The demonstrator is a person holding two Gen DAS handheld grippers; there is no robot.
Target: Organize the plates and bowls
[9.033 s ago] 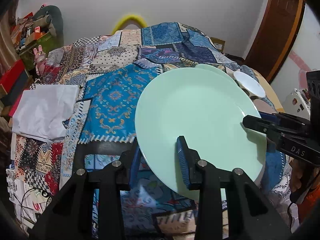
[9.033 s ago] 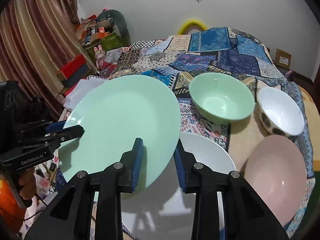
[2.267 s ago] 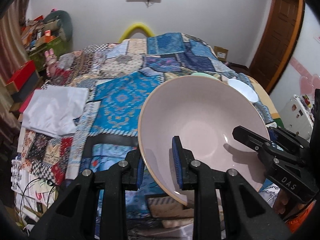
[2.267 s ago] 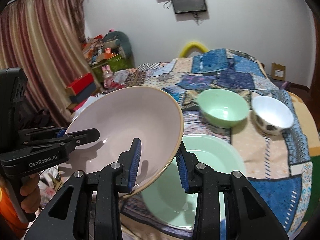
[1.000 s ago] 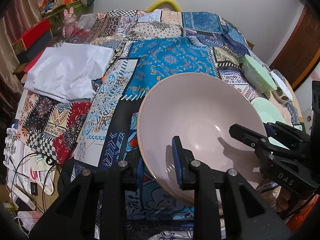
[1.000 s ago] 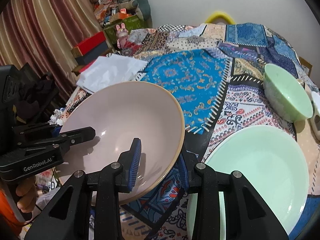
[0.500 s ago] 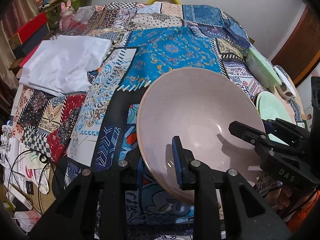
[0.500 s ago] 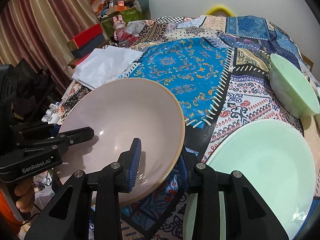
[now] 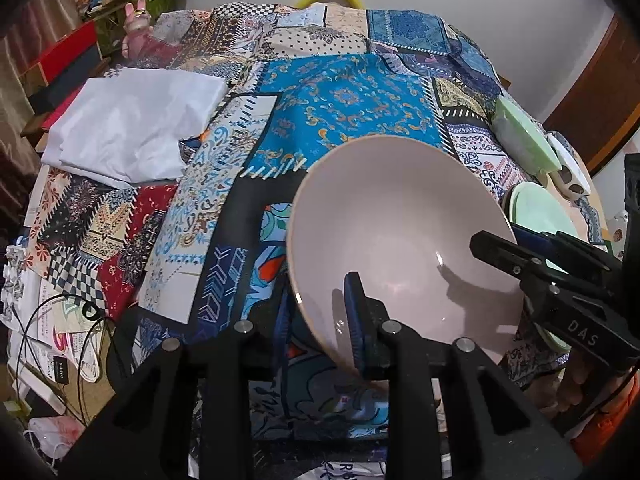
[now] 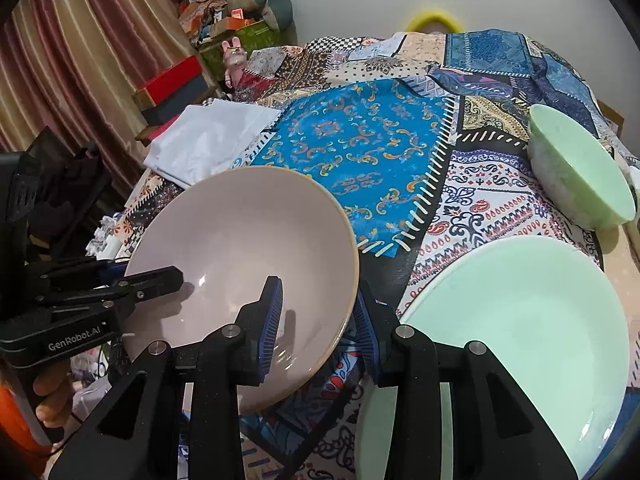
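A wide pink bowl (image 9: 400, 232) (image 10: 240, 248) hangs tilted, low over the patchwork tablecloth (image 10: 368, 140) near its front left edge. My left gripper (image 9: 318, 296) is shut on the bowl's near left rim, one pad inside and one outside. My right gripper (image 10: 319, 286) straddles the right rim. Its jaws are opening slightly, the rim still between them and the pads still against it. To the right of the bowl a pale green plate (image 10: 520, 320) (image 9: 536, 212) lies flat. A green bowl (image 10: 580, 176) (image 9: 524, 136) stands behind the plate.
A white spotted bowl (image 9: 568, 168) sits at the far right, next to the green bowl. A folded white cloth (image 9: 128, 128) lies at the left. Cables and papers (image 9: 60, 320) hang off the front left edge. Boxes and toys (image 10: 168, 80) line the curtain side.
Over two seconds both grippers carried the pink bowl left, away from above the green plate, and down toward the cloth. In the last half second it has barely moved.
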